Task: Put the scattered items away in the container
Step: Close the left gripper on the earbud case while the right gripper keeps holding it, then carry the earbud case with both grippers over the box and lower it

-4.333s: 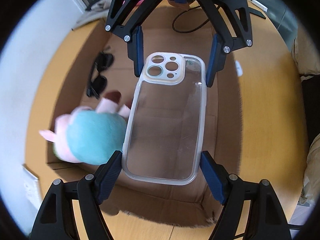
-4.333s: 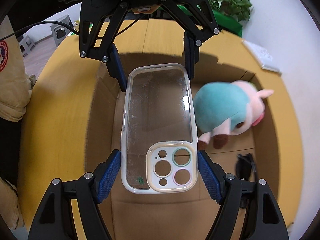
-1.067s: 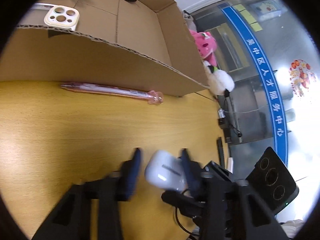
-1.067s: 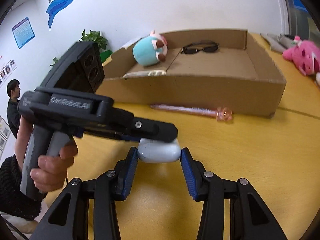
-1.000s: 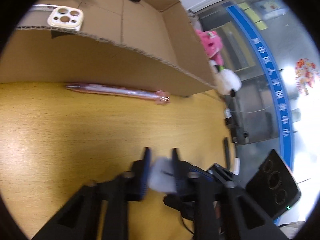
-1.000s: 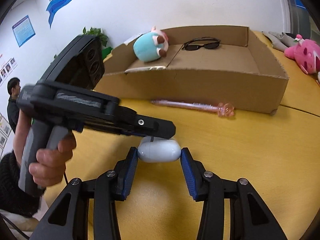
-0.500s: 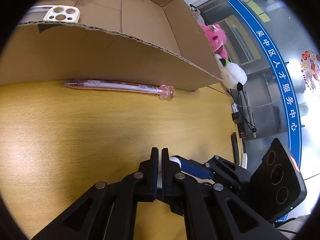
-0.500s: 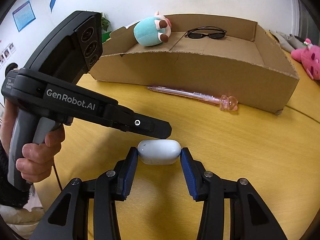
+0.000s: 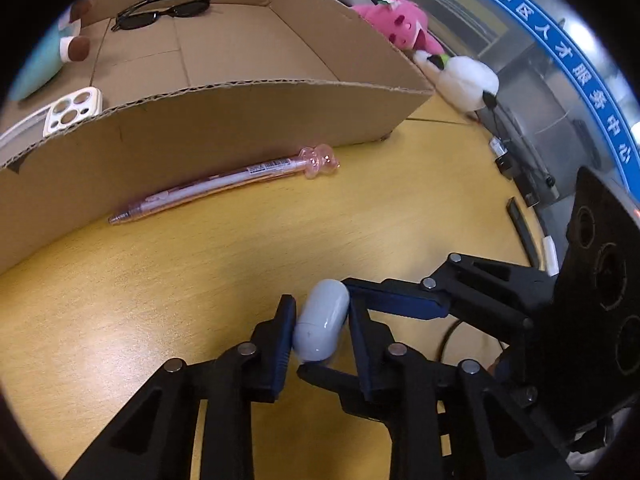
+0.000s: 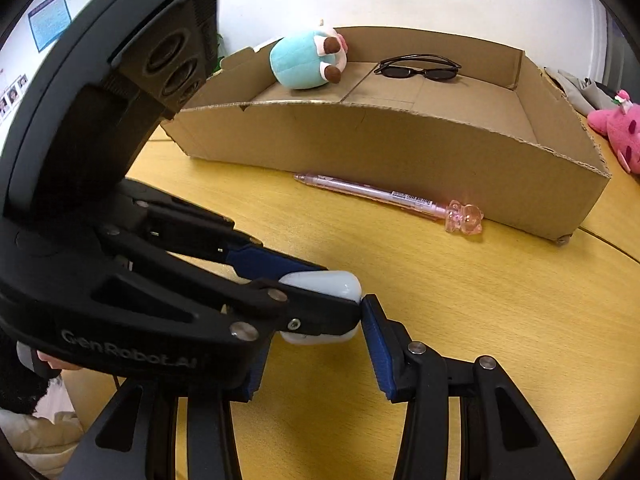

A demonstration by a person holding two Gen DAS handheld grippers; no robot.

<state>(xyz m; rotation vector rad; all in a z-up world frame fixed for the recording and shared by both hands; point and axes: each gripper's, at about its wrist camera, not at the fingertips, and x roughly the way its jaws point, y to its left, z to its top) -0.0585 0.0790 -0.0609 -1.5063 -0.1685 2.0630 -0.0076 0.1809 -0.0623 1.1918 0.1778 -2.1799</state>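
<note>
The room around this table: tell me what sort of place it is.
Probably an office or a public service centre. A blue band of Chinese lettering runs across a glass partition, framed notices hang on the white wall, and a potted plant stands behind the cardboard box on the wooden table.

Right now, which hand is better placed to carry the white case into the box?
Right. The right fingers hold the white case by both ends; the left fingers have just been opening around its middle.
</note>
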